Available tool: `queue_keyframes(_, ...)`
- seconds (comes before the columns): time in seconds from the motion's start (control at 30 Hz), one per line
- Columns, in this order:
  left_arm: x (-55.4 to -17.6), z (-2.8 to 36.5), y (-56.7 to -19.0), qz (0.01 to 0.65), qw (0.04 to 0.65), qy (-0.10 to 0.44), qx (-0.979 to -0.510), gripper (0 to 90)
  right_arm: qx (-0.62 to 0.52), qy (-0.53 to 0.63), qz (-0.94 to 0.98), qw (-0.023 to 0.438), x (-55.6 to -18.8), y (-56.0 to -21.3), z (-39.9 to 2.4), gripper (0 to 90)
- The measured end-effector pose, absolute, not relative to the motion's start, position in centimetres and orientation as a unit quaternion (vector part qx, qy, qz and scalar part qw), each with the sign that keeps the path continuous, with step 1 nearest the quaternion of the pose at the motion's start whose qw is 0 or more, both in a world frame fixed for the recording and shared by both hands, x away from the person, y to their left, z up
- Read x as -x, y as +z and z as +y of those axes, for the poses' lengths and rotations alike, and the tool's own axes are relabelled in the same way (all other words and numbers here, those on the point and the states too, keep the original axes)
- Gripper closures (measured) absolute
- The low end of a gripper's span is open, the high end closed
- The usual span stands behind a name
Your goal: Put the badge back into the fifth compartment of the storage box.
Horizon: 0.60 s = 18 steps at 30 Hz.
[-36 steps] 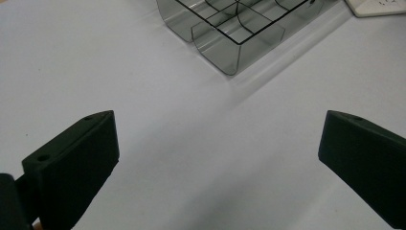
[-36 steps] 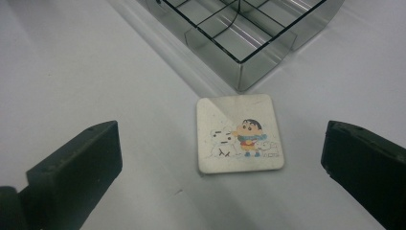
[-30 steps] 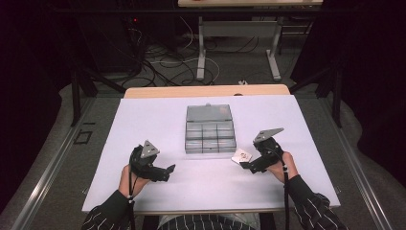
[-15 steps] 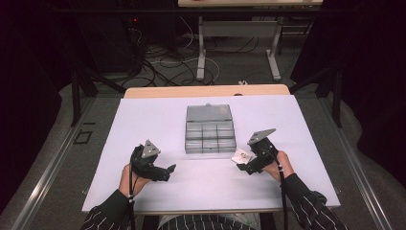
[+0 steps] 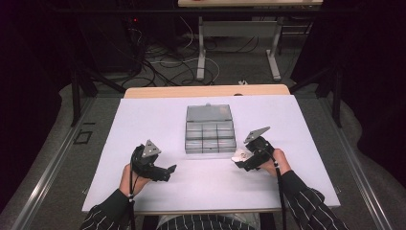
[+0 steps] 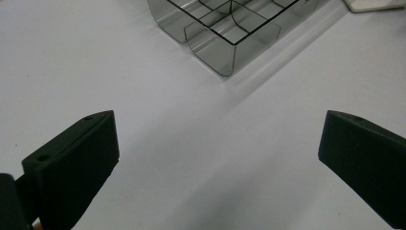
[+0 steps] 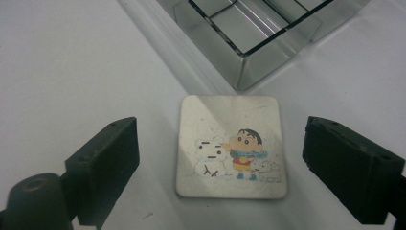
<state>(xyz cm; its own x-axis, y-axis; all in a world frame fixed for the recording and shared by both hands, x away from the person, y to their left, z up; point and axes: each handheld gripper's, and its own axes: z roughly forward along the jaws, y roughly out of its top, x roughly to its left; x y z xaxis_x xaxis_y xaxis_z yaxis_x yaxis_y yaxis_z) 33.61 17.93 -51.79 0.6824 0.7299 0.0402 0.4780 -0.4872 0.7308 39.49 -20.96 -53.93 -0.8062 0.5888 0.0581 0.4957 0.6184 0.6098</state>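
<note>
A clear plastic compartment box (image 5: 209,130) sits mid-table with its lid folded back; its corner also shows in the left gripper view (image 6: 230,28) and the right gripper view (image 7: 258,28). A small square tile with a cartoon picture (image 7: 230,146) lies flat on the white table just off the box's front right corner (image 5: 238,155). My right gripper (image 5: 241,163) hovers low over it, its jaws (image 7: 222,143) straddling the tile without touching it; they have just been closing a little. My left gripper (image 5: 168,171) rests at the front left, jaws wide (image 6: 218,143), nothing between them.
The white table top (image 5: 143,124) spreads around the box. Beyond its wooden far edge stand a desk frame (image 5: 239,43) and loose cables on the floor (image 5: 163,57). Striped sleeves enter from the bottom.
My right gripper has shifted left and lower, over the tile by the box's corner. The left gripper has stayed put.
</note>
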Motion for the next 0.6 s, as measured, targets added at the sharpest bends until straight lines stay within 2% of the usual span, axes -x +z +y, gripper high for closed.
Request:
queue_keyframes(0.3,-33.58,17.94,-51.85,0.357,0.367,0.176,-0.841,0.3,-0.296,0.301,0.903,0.08,-40.02,-54.39,-20.62,21.4)
queue_keyframes(0.6,-33.71,17.56,-52.03,0.356,0.357,0.171,-0.846,0.3,-0.305,0.295,0.902,0.078,-40.21,-54.64,-20.71,25.1)
